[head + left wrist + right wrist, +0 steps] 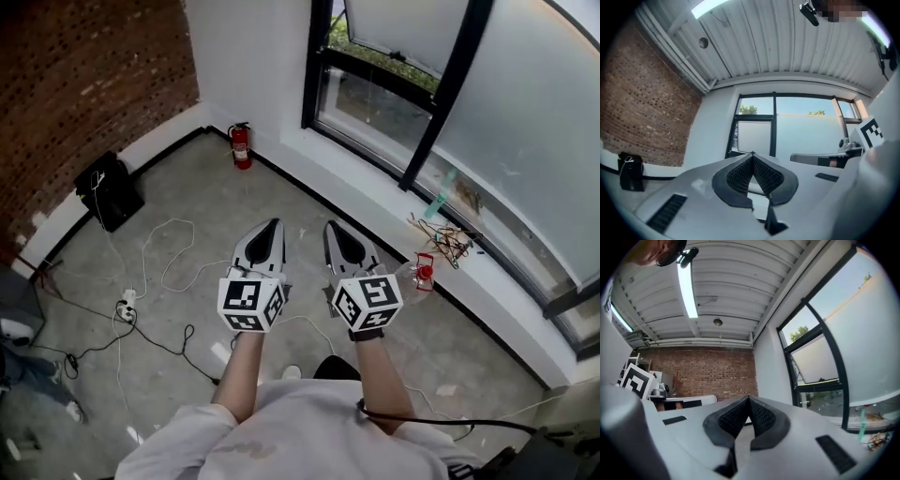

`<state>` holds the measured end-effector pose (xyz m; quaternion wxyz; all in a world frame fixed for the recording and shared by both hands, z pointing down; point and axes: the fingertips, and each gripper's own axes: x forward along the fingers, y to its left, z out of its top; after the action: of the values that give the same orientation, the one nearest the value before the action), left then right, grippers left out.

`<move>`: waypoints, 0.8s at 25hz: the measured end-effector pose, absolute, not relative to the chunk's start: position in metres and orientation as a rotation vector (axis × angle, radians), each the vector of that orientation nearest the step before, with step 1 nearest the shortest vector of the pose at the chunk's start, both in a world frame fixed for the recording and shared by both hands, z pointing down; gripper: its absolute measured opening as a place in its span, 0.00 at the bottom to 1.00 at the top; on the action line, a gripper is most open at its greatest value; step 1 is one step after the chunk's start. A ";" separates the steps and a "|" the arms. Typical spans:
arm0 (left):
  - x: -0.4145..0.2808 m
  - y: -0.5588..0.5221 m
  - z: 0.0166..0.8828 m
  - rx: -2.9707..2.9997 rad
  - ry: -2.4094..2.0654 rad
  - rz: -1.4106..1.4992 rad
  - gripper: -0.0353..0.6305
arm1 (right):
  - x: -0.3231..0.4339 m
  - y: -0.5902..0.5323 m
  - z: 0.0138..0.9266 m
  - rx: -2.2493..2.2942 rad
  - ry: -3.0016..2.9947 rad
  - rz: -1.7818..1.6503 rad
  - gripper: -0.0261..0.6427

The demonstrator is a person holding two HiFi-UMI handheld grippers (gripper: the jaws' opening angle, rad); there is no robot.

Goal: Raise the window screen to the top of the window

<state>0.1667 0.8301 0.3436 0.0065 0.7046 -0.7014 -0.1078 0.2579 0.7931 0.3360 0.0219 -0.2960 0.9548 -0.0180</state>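
Observation:
The window [441, 103] has black frames and fills the wall at the upper right, beyond a white sill. A pale translucent screen [525, 122] covers its large pane. In the left gripper view the same screen [806, 136] leaves a clear strip of sky and trees along the top. The right gripper view shows a small tilted pane [813, 362] at the window's left end. My left gripper [272, 223] and right gripper [330, 225] hang side by side over the floor, well short of the window. Both are shut and hold nothing; the left gripper [752, 154] and right gripper [749, 398] show pads pressed together.
A red fire extinguisher [241, 145] stands by the wall below the window's left end. A black bag [110, 190] sits near the brick wall, and cables [159, 272] trail over the concrete floor. On the sill [375, 202] lie a tangle of wires [445, 239], a green bottle [442, 199] and a small red object [424, 272].

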 end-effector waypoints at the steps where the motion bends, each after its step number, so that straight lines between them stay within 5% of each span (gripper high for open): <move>1: 0.147 0.838 0.351 2.154 -2.226 -0.343 0.04 | 0.239 0.798 0.342 -0.874 2.988 -0.058 0.04; 11: 0.050 0.834 0.392 1.813 -2.448 -0.359 0.04 | 0.135 0.738 0.377 -0.551 3.122 -0.061 0.04; 20: -0.004 0.719 0.371 1.785 -2.590 -0.244 0.04 | 0.080 0.616 0.369 -0.408 3.107 -0.122 0.04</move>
<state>-0.0036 0.7187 0.3707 -0.0066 0.5658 -0.8209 -0.0774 0.0801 0.6157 0.3688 0.0026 -0.1301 0.9907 -0.0390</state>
